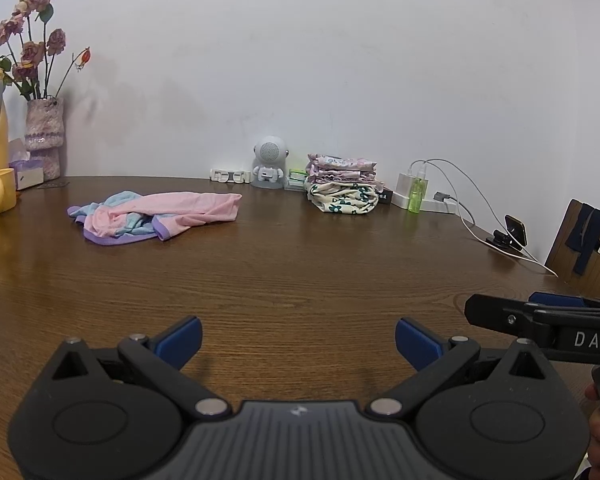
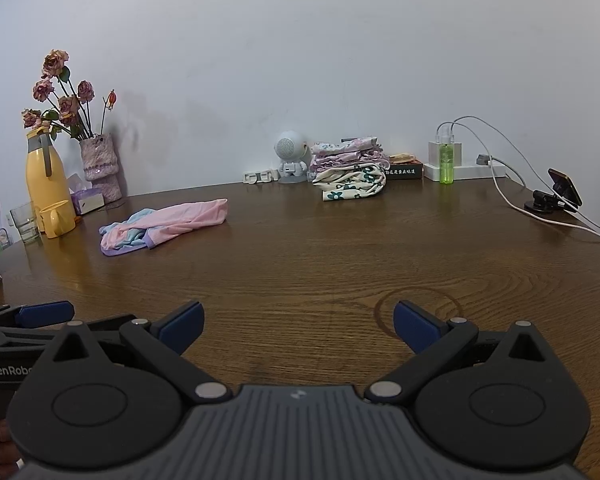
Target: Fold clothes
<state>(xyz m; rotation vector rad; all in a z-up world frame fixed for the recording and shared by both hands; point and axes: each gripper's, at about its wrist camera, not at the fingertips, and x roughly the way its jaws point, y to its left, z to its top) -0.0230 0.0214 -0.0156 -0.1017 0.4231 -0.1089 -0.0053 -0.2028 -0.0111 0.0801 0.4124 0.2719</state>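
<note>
well beyond both spread, empty left gripper and right gripper, a pink garment lies unfolded; a folded stack is done.

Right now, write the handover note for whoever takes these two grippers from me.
Left gripper: open, empty, above bare table.
Right gripper: open, empty, beside the left one, also over bare wood.
Pink and blue garment: crumpled and unfolded on the table, far left of both grippers, nothing touching it.
Folded stack: against the wall, beside the small white robot figure; floral piece at the bottom, pink patterned ones on top.
Done: the stack appears folded.
Left: fetch the pink and blue garment, spread it flat, fold it; probably add it to the stack.
</note>
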